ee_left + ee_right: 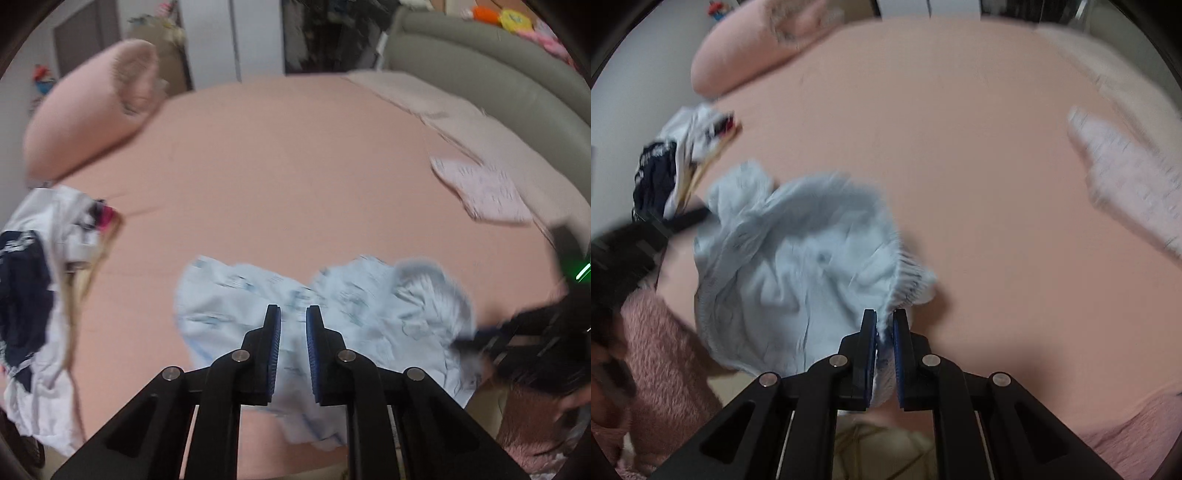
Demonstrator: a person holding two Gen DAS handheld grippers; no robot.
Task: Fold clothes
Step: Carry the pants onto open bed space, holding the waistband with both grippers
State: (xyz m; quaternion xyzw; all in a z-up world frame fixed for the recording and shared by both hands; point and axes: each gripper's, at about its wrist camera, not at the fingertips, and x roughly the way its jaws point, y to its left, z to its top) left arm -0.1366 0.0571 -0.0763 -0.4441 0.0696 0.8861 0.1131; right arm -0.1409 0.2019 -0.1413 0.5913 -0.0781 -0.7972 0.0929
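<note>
A light blue garment (369, 314) with an elastic waistband lies crumpled on the pink bed sheet (277, 166). My left gripper (293, 312) hovers over its middle. Its blue pads stand a narrow gap apart, with no cloth between them. My right gripper (885, 317) is shut on the gathered waistband edge (912, 280) of the same garment (798, 266), which hangs bunched to its left. In the left wrist view the right gripper (476, 336) is a dark blur at the garment's right edge. In the right wrist view the left gripper (694, 218) is a dark blur at the garment's left edge.
A pile of white and navy clothes (33, 295) lies at the bed's left side. A folded pale pink garment (480, 188) rests at the right, by a beige blanket (498, 136) and a grey headboard (480, 62). A pink pillow (92, 110) sits at the back left. A fuzzy pink sleeve (661, 354) is at lower left.
</note>
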